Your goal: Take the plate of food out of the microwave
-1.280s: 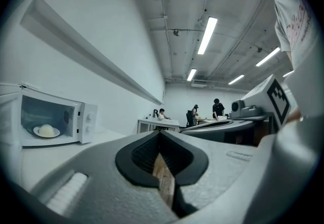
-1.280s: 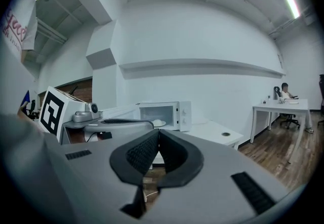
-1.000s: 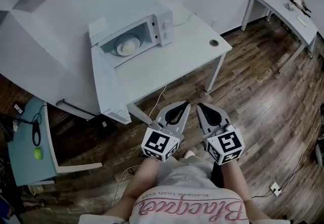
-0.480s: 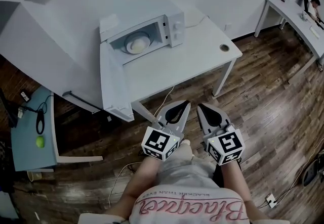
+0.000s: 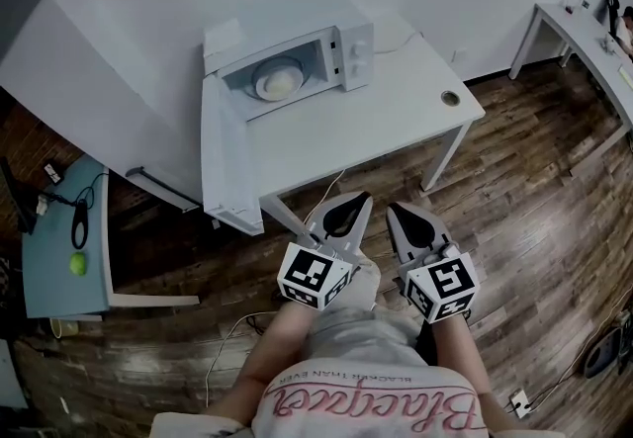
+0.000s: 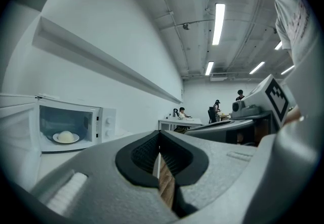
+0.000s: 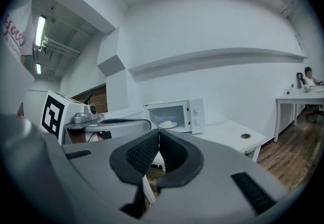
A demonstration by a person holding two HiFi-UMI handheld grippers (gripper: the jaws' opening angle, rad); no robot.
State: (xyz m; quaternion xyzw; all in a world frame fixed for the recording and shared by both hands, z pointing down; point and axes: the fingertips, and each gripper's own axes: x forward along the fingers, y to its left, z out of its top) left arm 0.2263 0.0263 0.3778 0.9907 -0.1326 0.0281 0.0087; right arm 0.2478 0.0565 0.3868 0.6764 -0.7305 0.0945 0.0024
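Observation:
A white microwave [image 5: 297, 50] stands at the back left of a white table [image 5: 386, 125], its door [image 5: 226, 154] swung wide open to the left. Inside sits a white plate with a pale round food item [image 5: 277, 81], also seen as the plate [image 6: 66, 137] and plate [image 7: 167, 124] in the gripper views. My left gripper [image 5: 364, 199] and right gripper [image 5: 392, 209] are held side by side in front of my body, well short of the table. Both are shut and empty, jaws meeting at the tips of the left gripper [image 6: 159, 135] and right gripper [image 7: 158, 131].
A small teal side table [image 5: 45, 273] with a green ball [image 5: 77, 263] and a cable stands at the left. The white table has a round cable hole [image 5: 451, 98]. Another white desk [image 5: 584, 26] is far right. Wooden floor [image 5: 534, 219] lies between me and the table.
The microwave and table have shifted right and slightly nearer in the head view as I move toward them. Both grippers keep their pose and stay shut.

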